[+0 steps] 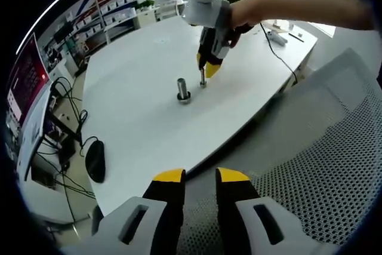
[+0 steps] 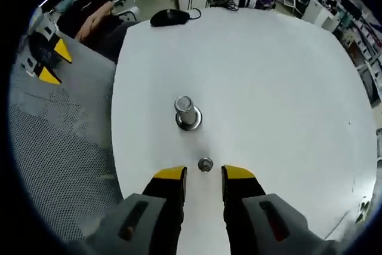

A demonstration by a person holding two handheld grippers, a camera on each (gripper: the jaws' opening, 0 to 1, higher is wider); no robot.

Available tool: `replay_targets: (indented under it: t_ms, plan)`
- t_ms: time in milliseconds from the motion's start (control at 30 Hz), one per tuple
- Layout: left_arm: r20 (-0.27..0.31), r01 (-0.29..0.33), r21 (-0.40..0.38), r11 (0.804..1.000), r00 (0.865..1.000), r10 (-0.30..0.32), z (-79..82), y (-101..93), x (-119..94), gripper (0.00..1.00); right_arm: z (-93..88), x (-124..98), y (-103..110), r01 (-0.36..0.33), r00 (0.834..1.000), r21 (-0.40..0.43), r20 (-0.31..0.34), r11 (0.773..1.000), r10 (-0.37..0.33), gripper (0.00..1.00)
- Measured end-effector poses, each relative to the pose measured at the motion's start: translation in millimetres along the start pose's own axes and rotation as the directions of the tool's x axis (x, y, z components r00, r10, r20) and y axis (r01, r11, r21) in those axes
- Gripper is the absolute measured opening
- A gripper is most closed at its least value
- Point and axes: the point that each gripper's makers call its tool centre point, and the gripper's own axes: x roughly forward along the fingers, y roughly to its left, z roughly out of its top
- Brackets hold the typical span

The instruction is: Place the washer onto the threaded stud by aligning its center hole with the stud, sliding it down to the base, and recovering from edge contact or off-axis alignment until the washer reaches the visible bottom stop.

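One stud, one washer, one mouse

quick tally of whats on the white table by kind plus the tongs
stud: 1
washer: 1
mouse: 1
tongs: 2, the left and the right
Total: 5

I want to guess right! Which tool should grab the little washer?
Probably the right tool: open, tips beside the washer, near the stud. The left tool hangs off the table.
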Motion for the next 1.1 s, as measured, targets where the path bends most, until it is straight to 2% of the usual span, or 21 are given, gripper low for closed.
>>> replay_targets:
  t_ms: [67, 133, 233, 267, 367, 433, 500, 567, 600, 733, 800, 867, 933, 1000, 1033, 1067, 1100]
  plan:
    - [0.002, 0.002, 0.005, 1.000, 1.000, -0.002, -0.2, -0.1, 0, 0.18, 2.8, -24, 4, -0.003, 0.998, 0.056, 0.062, 0.998, 0.000, 0.26]
    - [0.006, 0.003, 0.009, 1.000, 1.000, -0.003, 0.3, -0.3, 0, 0.17, 4.2, -50, 1, 0.016, 0.992, 0.104, 0.126, 0.994, -0.029, 0.26]
    - [0.014, 0.008, 0.020, 1.000, 1.000, -0.008, 2.1, -1.7, 0, 0.17, 2.1, -89, -3, 0.037, 0.972, 0.202, 0.221, 0.979, -0.082, 0.26]
    - [0.017, 0.010, 0.024, 1.000, 1.000, -0.011, 2.5, -2.2, -1, 0.17, 1.6, -95, -3, 0.040, 0.967, 0.214, 0.237, 0.976, -0.092, 0.26]
    - [0.031, 0.019, 0.041, 0.999, 0.999, -0.020, 4.8, -4.3, -1, 0.17, -4.9, -131, 4, 0.048, 0.932, 0.311, 0.327, 0.949, -0.154, 0.26]
    - [0.041, 0.021, 0.053, 0.998, 0.999, -0.023, 5.6, -4.6, -1, 0.17, -12.8, -152, 4, 0.053, 0.900, 0.376, 0.383, 0.925, -0.207, 0.26]
    - [0.049, 0.023, 0.065, 0.998, 0.998, -0.027, 7.4, -5.7, -2, 0.17, -23.7, -175, 11, 0.061, 0.855, 0.444, 0.439, 0.894, -0.277, 0.26]
    - [0.052, 0.026, 0.069, 0.997, 0.998, -0.030, 7.8, -5.9, -2, 0.17, -31.1, -189, 21, 0.063, 0.826, 0.492, 0.463, 0.869, -0.322, 0.26]
    - [0.052, 0.026, 0.070, 0.997, 0.998, -0.030, 7.8, -5.8, -2, 0.16, -36.2, -199, 28, 0.069, 0.800, 0.513, 0.484, 0.855, -0.355, 0.26]
    - [0.054, 0.030, 0.079, 0.996, 0.998, -0.034, 8.4, -7.5, -2, 0.16, -60.4, -218, 51, 0.115, 0.750, 0.565, 0.490, 0.817, -0.444, 0.26]
    - [0.052, 0.031, 0.079, 0.996, 0.998, -0.035, 8.2, -7.7, -2, 0.15, -72.4, -221, 63, 0.134, 0.733, 0.585, 0.485, 0.800, -0.477, 0.26]
    - [0.054, 0.030, 0.080, 0.996, 0.998, -0.034, 8.9, -8.6, -3, 0.15, -79.2, -220, 72, 0.145, 0.725, 0.593, 0.481, 0.792, -0.493, 0.27]
    - [0.052, 0.026, 0.077, 0.997, 0.998, -0.031, 7.9, -8.0, -2, 0.16, -89.1, -217, 83, 0.164, 0.727, 0.589, 0.470, 0.791, -0.501, 0.29]
    - [0.053, 0.023, 0.076, 0.997, 0.998, -0.027, 8.3, -7.7, -3, 0.16, -93.0, -214, 88, 0.177, 0.721, 0.584, 0.472, 0.793, -0.508, 0.29]
    - [0.053, 0.021, 0.074, 0.997, 0.998, -0.025, 8.6, -7.5, -3, 0.16, -96.7, -211, 90, 0.180, 0.721, 0.591, 0.464, 0.786, -0.514, 0.30]
    - [0.050, 0.021, 0.072, 0.997, 0.998, -0.024, 8.2, -7.3, -3, 0.16, -100.0, -208, 94, 0.167, 0.732, 0.607, 0.452, 0.777, -0.510, 0.30]
    - [0.045, 0.021, 0.066, 0.998, 0.999, -0.024, 7.3, -7.1, -3, 0.16, -105.4, -205, 98, 0.176, 0.748, 0.598, 0.435, 0.782, -0.502, 0.30]
